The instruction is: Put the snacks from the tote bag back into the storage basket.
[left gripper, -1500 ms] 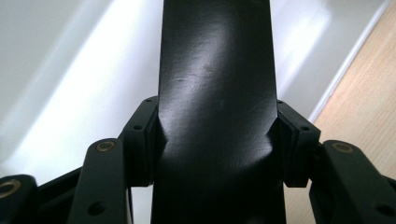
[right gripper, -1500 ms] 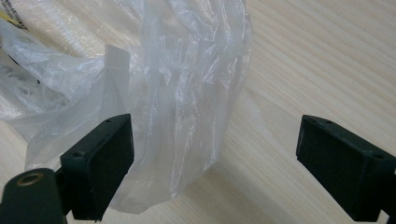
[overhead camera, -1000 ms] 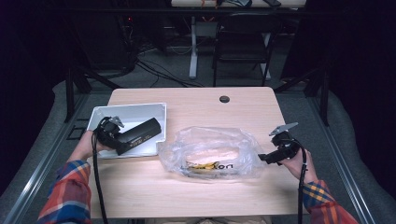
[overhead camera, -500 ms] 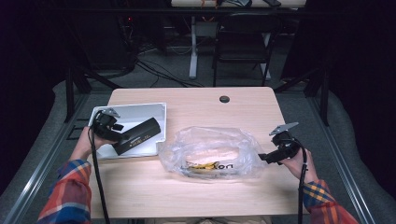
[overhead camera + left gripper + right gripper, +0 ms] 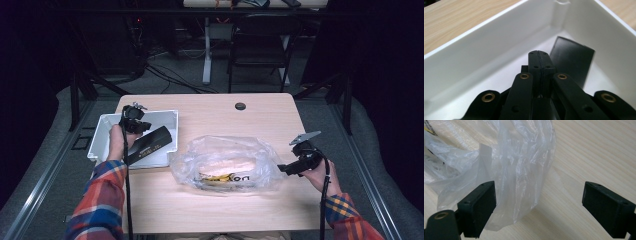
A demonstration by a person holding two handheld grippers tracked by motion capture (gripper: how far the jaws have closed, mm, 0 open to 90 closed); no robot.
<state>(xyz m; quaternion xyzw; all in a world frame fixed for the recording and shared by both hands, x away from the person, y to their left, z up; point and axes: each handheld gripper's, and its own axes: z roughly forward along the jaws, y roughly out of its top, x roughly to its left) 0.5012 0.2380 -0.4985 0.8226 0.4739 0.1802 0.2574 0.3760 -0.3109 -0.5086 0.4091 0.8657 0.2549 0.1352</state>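
Note:
A white tray (image 5: 101,134) stands at the table's left with a flat black object (image 5: 152,142) lying in it. My left gripper (image 5: 136,122) hovers over the tray's far part, jaws pressed together with nothing between them. In the left gripper view its shut tips (image 5: 538,53) point at the tray wall (image 5: 486,47), with the black object (image 5: 572,60) just beyond to the right. A crumpled clear plastic bag (image 5: 225,162) with printed contents lies mid-table. My right gripper (image 5: 286,168) is open at the bag's right edge. In the right gripper view the bag (image 5: 521,167) reaches between the wide-apart fingers (image 5: 477,206).
The wooden table (image 5: 260,120) has a small dark grommet hole (image 5: 240,106) near its far edge. Beyond the table are a dark chair (image 5: 260,45) and cables on the floor. Bare wood lies in front of the bag and to its right.
My left gripper has moved from the near end of the black object toward the tray's far side. The black object, the bag and my right gripper have stayed put.

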